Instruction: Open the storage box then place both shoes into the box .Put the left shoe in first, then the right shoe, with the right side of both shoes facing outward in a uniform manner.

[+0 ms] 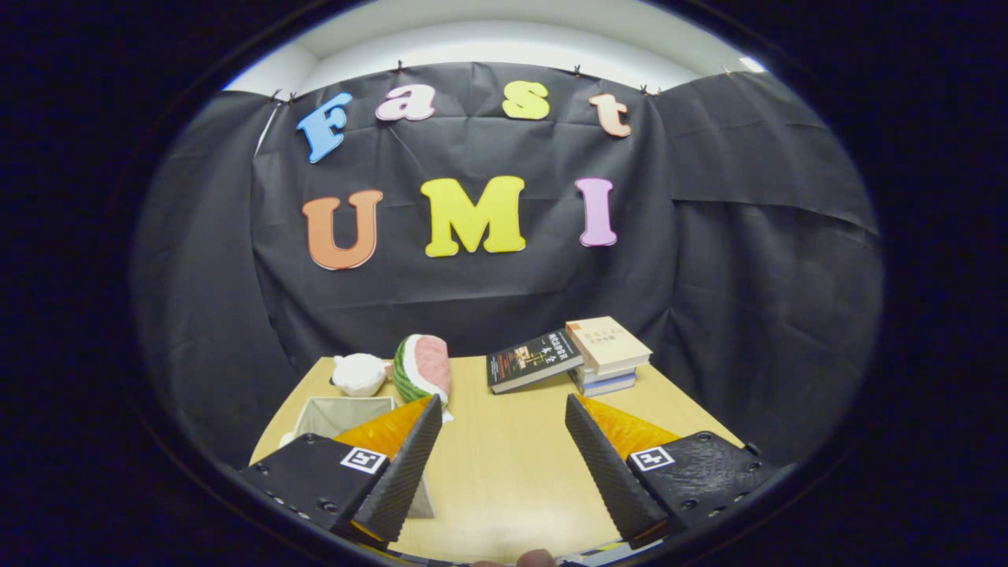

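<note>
The gripper hangs above the near part of a light wooden tabletop, its two fingers spread wide apart with only bare wood between them and nothing pinched.

The storage box, a pale fabric-sided container with its top open, sits at the tabletop's near left corner. The left finger overlaps it, so only its far rim, part of its inner walls and a strip of its near wall show; what lies inside cannot be made out. The shoes cannot be made out on the tabletop.

Just beyond the box, along the far left edge, lie two soft toys: a white plush at the far left corner and, touching or nearly touching it on its right, a watermelon-slice plush with a green striped rind and pink flesh.

At the far right corner stands a small pile of books, the top one with a cream cover, tilted slightly. A dark-covered book leans against the left side of that pile, its lower edge resting on the tabletop. These are well beyond the right finger.

At the near edge, a fingertip of the person's hand just shows.
</note>
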